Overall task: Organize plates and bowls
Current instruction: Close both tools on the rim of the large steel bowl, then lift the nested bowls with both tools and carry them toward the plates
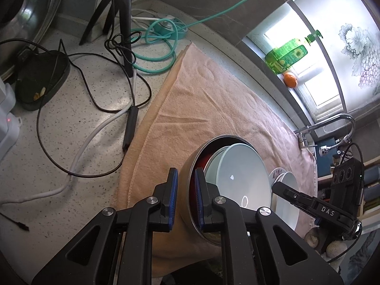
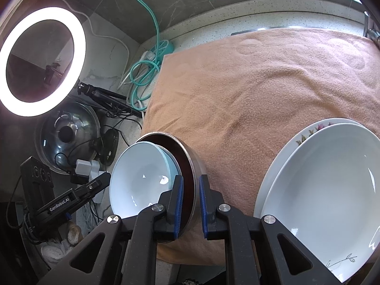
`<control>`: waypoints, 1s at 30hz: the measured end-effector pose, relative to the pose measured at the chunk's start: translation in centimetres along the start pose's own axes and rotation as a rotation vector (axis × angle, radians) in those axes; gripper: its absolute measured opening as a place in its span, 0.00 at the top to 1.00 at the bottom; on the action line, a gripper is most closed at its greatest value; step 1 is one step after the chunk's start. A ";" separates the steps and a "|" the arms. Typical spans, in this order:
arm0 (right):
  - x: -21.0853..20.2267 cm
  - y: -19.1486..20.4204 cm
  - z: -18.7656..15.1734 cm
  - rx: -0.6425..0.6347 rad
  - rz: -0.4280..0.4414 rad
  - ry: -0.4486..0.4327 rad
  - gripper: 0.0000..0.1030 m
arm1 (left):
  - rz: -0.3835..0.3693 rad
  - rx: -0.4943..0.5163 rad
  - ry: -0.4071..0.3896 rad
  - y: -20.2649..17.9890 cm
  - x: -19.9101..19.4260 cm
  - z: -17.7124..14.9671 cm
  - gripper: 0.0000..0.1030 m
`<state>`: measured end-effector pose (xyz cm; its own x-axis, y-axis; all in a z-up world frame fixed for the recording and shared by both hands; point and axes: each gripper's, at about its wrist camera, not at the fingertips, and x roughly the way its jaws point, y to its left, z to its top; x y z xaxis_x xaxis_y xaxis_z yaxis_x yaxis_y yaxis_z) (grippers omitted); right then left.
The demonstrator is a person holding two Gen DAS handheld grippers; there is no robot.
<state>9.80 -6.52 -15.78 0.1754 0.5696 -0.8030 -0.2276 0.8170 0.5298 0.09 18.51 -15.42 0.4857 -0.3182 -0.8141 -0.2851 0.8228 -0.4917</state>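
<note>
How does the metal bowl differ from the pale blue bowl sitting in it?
The metal bowl is steel outside and dark red inside; the pale blue bowl is glossy ceramic. The metal bowl is the outer one, its rim straddled by both hand-held grippers; the pale blue bowl is nested inside and touched by neither. Both are tipped on edge.

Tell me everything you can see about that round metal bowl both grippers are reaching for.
The round stainless-steel bowl has a brushed silver outside and a dark reddish inside. It is tipped up on its side over the peach towel, its mouth facing sideways. A pale blue ceramic bowl is nested in it, sticking out past its rim. The left gripper and the right gripper each straddle its rim, one finger inside and one outside. Whether the pads actually press the wall cannot be told.
</note>
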 end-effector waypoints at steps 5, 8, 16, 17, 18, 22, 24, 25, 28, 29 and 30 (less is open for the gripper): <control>0.4 0.1 -0.2 -0.015 -0.011 0.012 0.88 | 0.013 -0.012 -0.014 0.1 -0.1 -0.7 0.89; 1.0 0.2 -0.2 -0.028 -0.002 0.029 0.88 | 0.025 -0.027 -0.018 0.3 -0.1 -1.2 0.89; 1.6 0.6 0.1 -0.076 -0.007 0.044 0.86 | 0.058 -0.045 -0.018 0.2 0.1 -2.3 0.89; 1.6 0.5 0.1 -0.076 -0.007 0.046 0.86 | 0.059 -0.046 -0.018 0.2 0.1 -2.3 0.89; 1.7 0.5 0.1 -0.078 -0.006 0.047 0.86 | 0.064 -0.043 -0.022 0.1 0.1 -2.3 0.89; 1.8 0.7 0.1 -0.092 -0.017 0.044 0.86 | 0.071 -0.037 -0.021 -0.1 0.2 -2.1 0.89; 1.9 0.8 0.2 -0.093 -0.020 0.044 0.86 | 0.072 -0.033 -0.018 -0.2 0.3 -2.1 0.89; 1.9 0.8 0.2 -0.093 -0.020 0.044 0.86 | 0.074 -0.032 -0.017 -0.2 0.4 -2.0 0.89; 2.0 0.7 0.1 -0.086 -0.024 0.040 0.86 | 0.092 0.003 -0.016 -0.7 0.6 -1.9 0.89; 2.1 0.7 0.1 -0.087 -0.026 0.039 0.86 | 0.098 0.011 -0.013 -0.8 0.7 -1.9 0.89; 2.1 0.7 0.1 -0.088 -0.028 0.038 0.86 | 0.099 0.016 -0.007 -0.8 0.9 -1.8 0.89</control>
<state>10.09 -4.74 -17.08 0.1466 0.5410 -0.8282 -0.3069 0.8208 0.4818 -0.76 16.67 -16.34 0.4617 -0.2317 -0.8563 -0.3188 0.8575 -0.4039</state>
